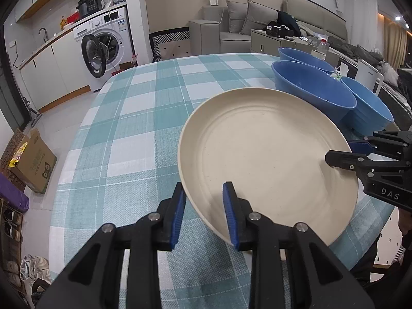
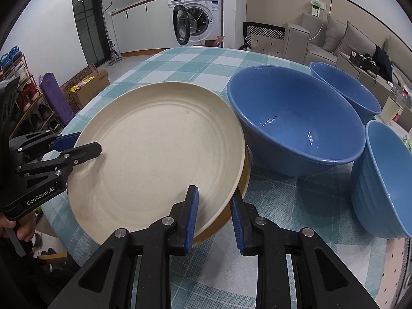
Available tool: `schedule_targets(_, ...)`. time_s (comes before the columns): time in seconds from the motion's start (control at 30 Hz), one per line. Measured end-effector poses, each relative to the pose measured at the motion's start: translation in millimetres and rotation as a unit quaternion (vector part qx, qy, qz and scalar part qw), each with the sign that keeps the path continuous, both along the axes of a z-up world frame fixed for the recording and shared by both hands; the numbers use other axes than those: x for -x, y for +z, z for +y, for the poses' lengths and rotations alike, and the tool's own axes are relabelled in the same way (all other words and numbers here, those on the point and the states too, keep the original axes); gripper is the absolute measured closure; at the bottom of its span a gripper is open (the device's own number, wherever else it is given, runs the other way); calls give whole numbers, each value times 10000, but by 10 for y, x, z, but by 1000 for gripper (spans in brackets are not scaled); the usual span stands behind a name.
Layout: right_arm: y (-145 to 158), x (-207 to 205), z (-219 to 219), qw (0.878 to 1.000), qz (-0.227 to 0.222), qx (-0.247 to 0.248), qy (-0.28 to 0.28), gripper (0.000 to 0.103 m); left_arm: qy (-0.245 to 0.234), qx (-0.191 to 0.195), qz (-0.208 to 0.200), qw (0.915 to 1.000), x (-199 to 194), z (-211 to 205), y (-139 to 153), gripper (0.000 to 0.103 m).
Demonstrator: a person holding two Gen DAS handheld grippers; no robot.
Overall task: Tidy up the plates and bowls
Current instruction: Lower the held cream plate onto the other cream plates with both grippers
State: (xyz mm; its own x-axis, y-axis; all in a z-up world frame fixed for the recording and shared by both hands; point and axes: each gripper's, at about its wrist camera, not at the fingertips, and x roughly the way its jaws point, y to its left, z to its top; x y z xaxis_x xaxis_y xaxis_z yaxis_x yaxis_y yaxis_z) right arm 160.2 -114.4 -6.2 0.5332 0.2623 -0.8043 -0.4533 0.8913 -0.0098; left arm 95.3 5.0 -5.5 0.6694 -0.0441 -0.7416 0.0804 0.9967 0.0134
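Left tool (image 1: pixel 204 212) straddled the near rim of the cream plate (image 1: pixel 267 164), one blue pad outside, one inside. Its pads looked loosened, not quite pressing the rim. Right tool (image 2: pixel 214 217) straddled the opposite rim the same way, with a slight gap at the pads, so released or nearly so. In the right wrist view the plate sat on another plate (image 2: pixel 242 193), whose brownish edge showed under it. Judged step: plate just stacked and both tools letting go. Next move probably calls for widening the jaws and backing straight off the rim without dragging the plate, then going for the bowls.

Just beside the plate stood the large blue bowl (image 2: pixel 296 121), rim about touching the plate edge. A ribbed blue bowl (image 2: pixel 381 180) sat to its right and a third blue bowl (image 2: pixel 345 90) behind. None were nested yet.

Worktop (image 1: pixel 144 118) was round, covered by a teal and white checked cloth.

Beyond it: cardboard box (image 1: pixel 33 162) on the floor, shoe rack (image 2: pixel 28 103), washing machine (image 1: pixel 105 49) with its door open, counter with a sink tap, and a grey sofa (image 1: pixel 231 25).
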Motion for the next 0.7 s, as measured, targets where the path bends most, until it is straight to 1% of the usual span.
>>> schedule_targets(0.2,-17,22,35,9995,-142,294,-29,76,3,-230,16,9997,-8,-65,-46,75)
schedule_targets(0.43,-39,29,70,9987,-218,455,-21,75,20,-416,-20,9991,-20,-104,-69,75)
schedule_targets(0.7,-67,27,86,9979,-260,586,-28,72,7,-459,-19,9989,-39,-119,-96,74)
